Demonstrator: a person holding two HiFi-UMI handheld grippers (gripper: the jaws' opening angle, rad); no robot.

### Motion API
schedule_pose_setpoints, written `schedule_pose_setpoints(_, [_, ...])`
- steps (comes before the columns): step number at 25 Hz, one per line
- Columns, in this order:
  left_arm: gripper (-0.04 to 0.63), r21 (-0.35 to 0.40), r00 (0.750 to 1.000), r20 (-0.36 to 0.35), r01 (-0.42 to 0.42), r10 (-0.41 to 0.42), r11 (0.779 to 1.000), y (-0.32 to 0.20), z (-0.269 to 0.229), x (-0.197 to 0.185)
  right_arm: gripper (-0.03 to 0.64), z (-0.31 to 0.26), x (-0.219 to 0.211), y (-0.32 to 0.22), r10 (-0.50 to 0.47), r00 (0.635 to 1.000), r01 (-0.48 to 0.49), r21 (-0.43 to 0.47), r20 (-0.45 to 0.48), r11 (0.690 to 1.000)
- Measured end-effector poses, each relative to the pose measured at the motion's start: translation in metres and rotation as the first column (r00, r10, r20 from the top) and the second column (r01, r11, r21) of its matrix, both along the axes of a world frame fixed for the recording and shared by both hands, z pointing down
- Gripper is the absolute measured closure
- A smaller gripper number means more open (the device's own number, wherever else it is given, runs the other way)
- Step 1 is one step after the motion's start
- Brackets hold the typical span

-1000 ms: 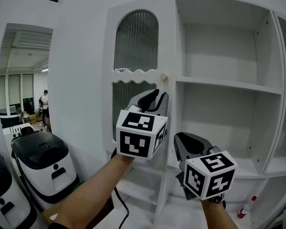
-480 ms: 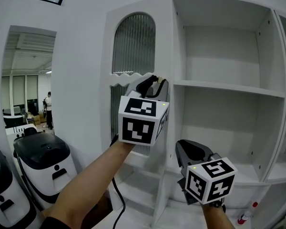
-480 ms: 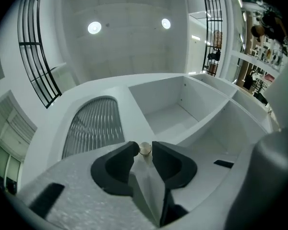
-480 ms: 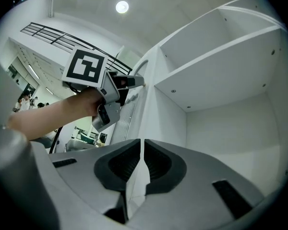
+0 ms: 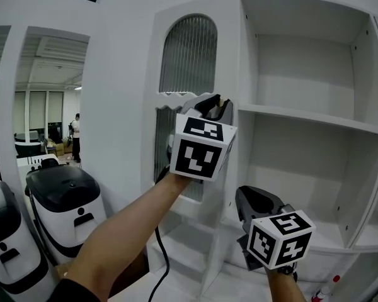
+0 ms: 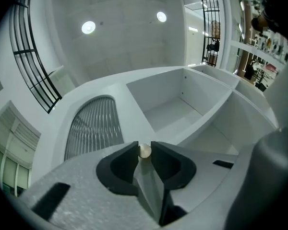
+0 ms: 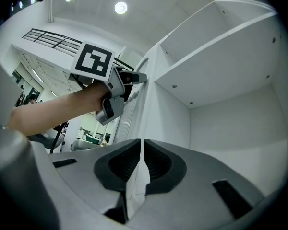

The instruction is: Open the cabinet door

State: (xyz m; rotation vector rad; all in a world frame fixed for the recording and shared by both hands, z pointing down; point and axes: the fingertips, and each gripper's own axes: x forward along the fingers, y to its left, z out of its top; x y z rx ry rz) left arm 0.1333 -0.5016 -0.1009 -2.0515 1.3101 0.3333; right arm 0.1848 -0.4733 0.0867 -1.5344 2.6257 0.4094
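1. Far left: a black-and-white floor machine (image 5: 62,207) stands below a mirrored wall panel (image 5: 47,93).
2. Cabinet door (image 5: 189,61): white and tall, long axis vertical. It has an arched ribbed-glass pane above and a second ribbed pane under a wavy rail. It stands at the left of the open shelving bay. Its face is turned toward the camera, and its right stile borders the bay. Whether it sits flush or ajar cannot be told.
3. Knob (image 6: 144,151): small, round and cream, mounted on that right stile at mid-height.
4. Left gripper (image 5: 218,102): raised to the knob and pointing up toward the door. Its jaws are drawn narrow, with both pads pressed on the knob.
5. Shelving bay: a white shelf (image 5: 309,117) runs level across it. A small red-capped item (image 5: 331,282) sits low at the right, too small to identify.
6. Right gripper (image 7: 140,145): lower and nearer the camera, in front of the bay. Its jaws are closed together and hold nothing.
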Motion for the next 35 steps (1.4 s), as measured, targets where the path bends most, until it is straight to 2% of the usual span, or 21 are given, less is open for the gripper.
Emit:
schedule_pose_setpoints(6, [0.509,0.075,0.999,0.008,0.044,-0.044,0.996,0.004,0.004,-0.004,0.595,0.008,-0.005,-0.001,-0.049,0.998,0.049,-0.014,0.038,0.999])
schedule_pose_setpoints(14, [0.509,0.04,1.0,-0.005,0.028,-0.028,0.999,0.02,0.005,-0.017,0.592,0.008,-0.023,0.008,-0.127,0.99,0.129,-0.021,0.063,0.991])
schedule_pose_setpoints(15, [0.509,0.035,1.0,-0.012,0.028,-0.027,0.999,0.022,0.004,-0.019,0.583,0.01,-0.026,0.008,-0.144,0.987,0.147,-0.033,0.068,0.989])
schedule_pose_setpoints(17, [0.509,0.028,0.999,-0.025,0.027,-0.027,0.999,0.025,0.004,-0.023,0.471,0.016,-0.034,0.007,-0.178,0.981,0.183,-0.059,0.08,0.981])
schedule_pose_setpoints(18, [0.509,0.025,0.999,-0.029,0.027,-0.026,0.999,0.027,0.003,-0.025,0.453,0.018,-0.037,0.006,-0.19,0.978,0.196,-0.071,0.081,0.978])
schedule_pose_setpoints(26, [0.509,-0.015,0.998,-0.054,0.028,-0.029,0.999,0.035,0.005,-0.032,0.455,0.037,-0.061,-0.011,-0.252,0.967,0.255,-0.135,0.038,0.958])
schedule_pose_setpoints(31, [0.52,-0.055,0.994,-0.07,0.079,-0.083,0.995,0.034,0.021,-0.036,0.529,0.037,-0.058,-0.015,-0.215,0.976,0.218,-0.131,0.039,0.967])
schedule_pose_setpoints(35, [0.529,-0.106,0.988,-0.1,0.11,-0.12,0.988,0.033,0.047,-0.055,0.535,0.037,-0.056,-0.015,-0.23,0.97,0.239,-0.131,0.074,0.962])
